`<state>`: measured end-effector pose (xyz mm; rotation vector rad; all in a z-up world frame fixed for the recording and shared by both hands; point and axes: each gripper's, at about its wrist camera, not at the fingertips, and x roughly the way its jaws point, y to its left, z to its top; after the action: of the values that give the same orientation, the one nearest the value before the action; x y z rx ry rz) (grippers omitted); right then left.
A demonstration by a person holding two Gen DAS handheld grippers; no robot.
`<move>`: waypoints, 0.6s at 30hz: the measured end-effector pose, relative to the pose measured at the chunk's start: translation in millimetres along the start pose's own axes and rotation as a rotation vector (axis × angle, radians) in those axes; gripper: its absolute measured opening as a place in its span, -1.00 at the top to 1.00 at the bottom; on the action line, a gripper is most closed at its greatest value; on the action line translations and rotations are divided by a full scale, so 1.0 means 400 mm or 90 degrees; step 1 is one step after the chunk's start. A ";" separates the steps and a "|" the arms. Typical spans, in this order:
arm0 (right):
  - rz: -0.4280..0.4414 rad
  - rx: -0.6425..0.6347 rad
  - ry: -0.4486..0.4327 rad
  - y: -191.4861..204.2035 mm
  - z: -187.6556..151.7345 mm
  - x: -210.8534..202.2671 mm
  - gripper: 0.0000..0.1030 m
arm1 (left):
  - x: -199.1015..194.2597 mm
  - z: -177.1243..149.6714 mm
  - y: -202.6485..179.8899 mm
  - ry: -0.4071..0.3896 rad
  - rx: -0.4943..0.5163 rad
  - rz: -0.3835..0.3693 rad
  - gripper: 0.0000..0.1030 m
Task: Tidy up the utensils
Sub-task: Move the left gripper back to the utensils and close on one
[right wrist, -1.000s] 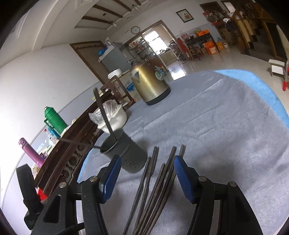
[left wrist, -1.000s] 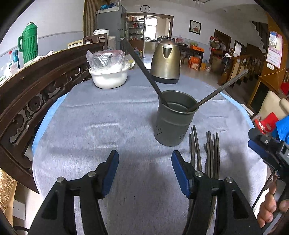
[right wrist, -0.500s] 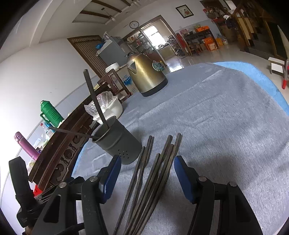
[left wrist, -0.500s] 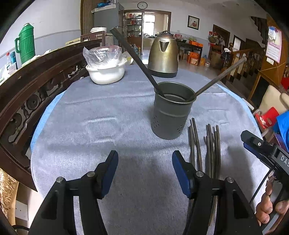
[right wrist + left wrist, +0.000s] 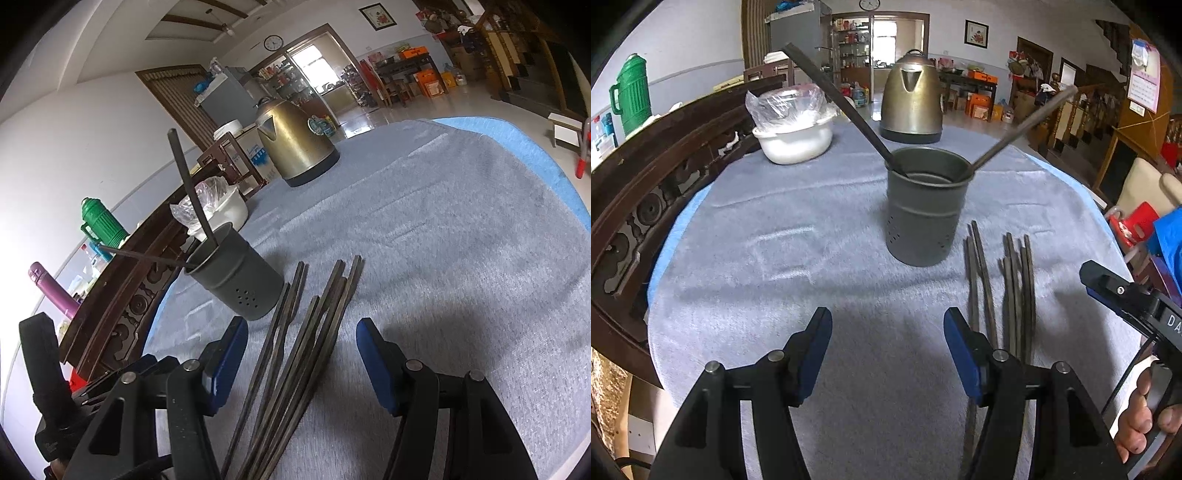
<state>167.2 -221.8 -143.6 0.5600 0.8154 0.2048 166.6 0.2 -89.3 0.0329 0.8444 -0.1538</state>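
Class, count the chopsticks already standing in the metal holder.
2: one chopstick leans left over the metal holder rim, the other chopstick leans right. More lie loose on the cloth beside it.

The utensil holder [image 5: 926, 206] is a dark grey metal cylinder with small perforations near its base, standing upright on the grey cloth-covered table. Two dark chopsticks [image 5: 837, 99] stand inside it, leaning outward against opposite sides of the rim in a V. A group of loose chopsticks [image 5: 295, 343], dark and slender, lies flat on the cloth just beside the holder, roughly parallel and partly overlapping, with their far tips near the holder's base.
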 end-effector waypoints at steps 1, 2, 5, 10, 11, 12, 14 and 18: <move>0.004 -0.001 0.001 -0.001 -0.003 -0.002 -0.24 | 0.001 -0.003 -0.001 0.004 -0.001 -0.009 -0.24; 0.005 -0.002 0.001 -0.003 -0.006 -0.005 -0.24 | 0.002 -0.006 -0.003 0.008 -0.001 -0.016 -0.24; 0.000 -0.007 0.003 -0.008 -0.012 -0.009 -0.13 | 0.006 -0.016 -0.009 0.022 -0.002 -0.047 -0.24; -0.013 -0.005 0.016 -0.021 -0.019 -0.005 0.18 | 0.013 -0.030 -0.022 0.038 -0.002 -0.081 -0.24; -0.015 -0.001 0.018 -0.025 -0.021 -0.004 0.17 | 0.017 -0.034 -0.024 0.045 -0.002 -0.088 -0.24; -0.014 0.001 0.019 -0.027 -0.023 -0.003 0.17 | 0.019 -0.039 -0.026 0.048 -0.003 -0.092 -0.24; -0.012 0.002 0.020 -0.031 -0.027 0.000 0.18 | 0.026 -0.050 -0.029 0.058 -0.005 -0.100 -0.24; -0.008 0.005 0.023 -0.037 -0.038 0.010 0.18 | 0.034 -0.066 -0.031 0.067 -0.002 -0.100 -0.24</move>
<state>158.2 -226.8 -162.7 0.5588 0.8555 0.2006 154.1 -11.2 -116.7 -0.0281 0.9531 -0.3004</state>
